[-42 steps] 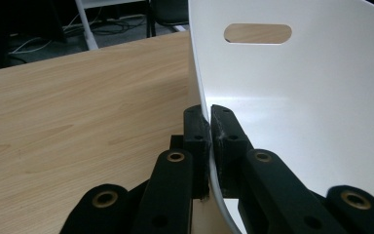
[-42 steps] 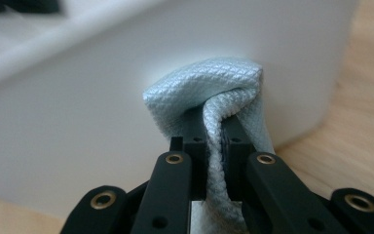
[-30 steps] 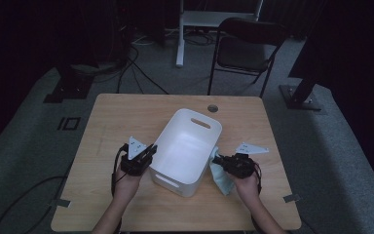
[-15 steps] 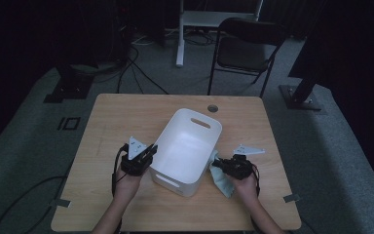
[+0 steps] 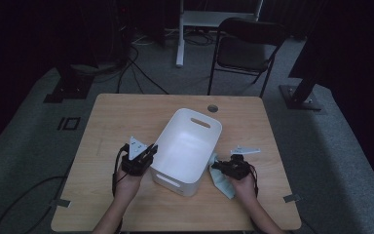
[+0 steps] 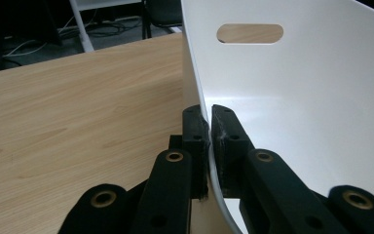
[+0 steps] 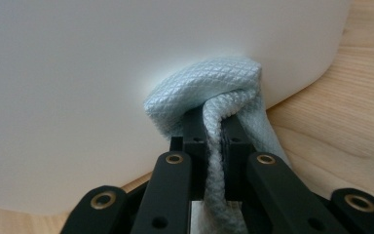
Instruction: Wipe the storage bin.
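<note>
A white plastic bin point(image 5: 187, 146) with slotted handles stands in the middle of the wooden table point(image 5: 126, 112). My left gripper point(image 5: 151, 150) is shut on the bin's left wall point(image 6: 195, 73), one jaw inside and one outside. My right gripper point(image 5: 215, 166) is shut on a pale blue cloth point(image 5: 221, 181), bunched against the outside of the bin's right wall point(image 7: 126, 73). The cloth point(image 7: 209, 90) hangs folded between the jaws and trails onto the table.
A round cable hole point(image 5: 213, 108) sits in the table behind the bin. A dark folding chair point(image 5: 246, 48) and a white stand point(image 5: 214, 19) are beyond the far edge. Cables lie on the grey floor at the left point(image 5: 141, 73).
My right gripper has come down a little with the cloth, pressing it lower against the bin's right side. The left gripper and the bin have stayed where they were.
</note>
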{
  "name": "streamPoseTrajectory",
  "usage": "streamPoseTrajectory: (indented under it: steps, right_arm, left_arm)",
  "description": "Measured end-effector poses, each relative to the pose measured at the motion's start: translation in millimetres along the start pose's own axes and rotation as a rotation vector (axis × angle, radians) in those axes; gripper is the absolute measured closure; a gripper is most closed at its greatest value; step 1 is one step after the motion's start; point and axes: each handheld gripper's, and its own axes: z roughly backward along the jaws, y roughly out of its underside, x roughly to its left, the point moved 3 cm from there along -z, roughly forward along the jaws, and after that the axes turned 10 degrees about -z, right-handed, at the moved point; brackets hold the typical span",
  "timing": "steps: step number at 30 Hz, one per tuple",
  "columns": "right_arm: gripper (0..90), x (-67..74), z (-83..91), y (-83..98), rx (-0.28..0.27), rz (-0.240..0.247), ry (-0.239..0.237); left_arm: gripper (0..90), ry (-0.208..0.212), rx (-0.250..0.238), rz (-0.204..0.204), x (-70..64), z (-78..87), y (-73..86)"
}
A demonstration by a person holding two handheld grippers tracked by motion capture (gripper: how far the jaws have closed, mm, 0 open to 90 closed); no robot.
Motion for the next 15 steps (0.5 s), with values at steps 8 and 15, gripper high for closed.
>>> streamPoseTrajectory:
  steps: [8,15]
  right_arm:
    - [84.7,32.0,24.8,-4.7,-0.052,0.060,-0.063]
    - [84.6,61.2,47.9,-14.1,-0.148,0.142,-0.110]
  left_arm:
    - [86.4,-0.023,0.009,0.009,-1.1,0.3,-0.3]
    - [86.7,-0.016,0.009,0.010,-1.9,0.1,-0.6]
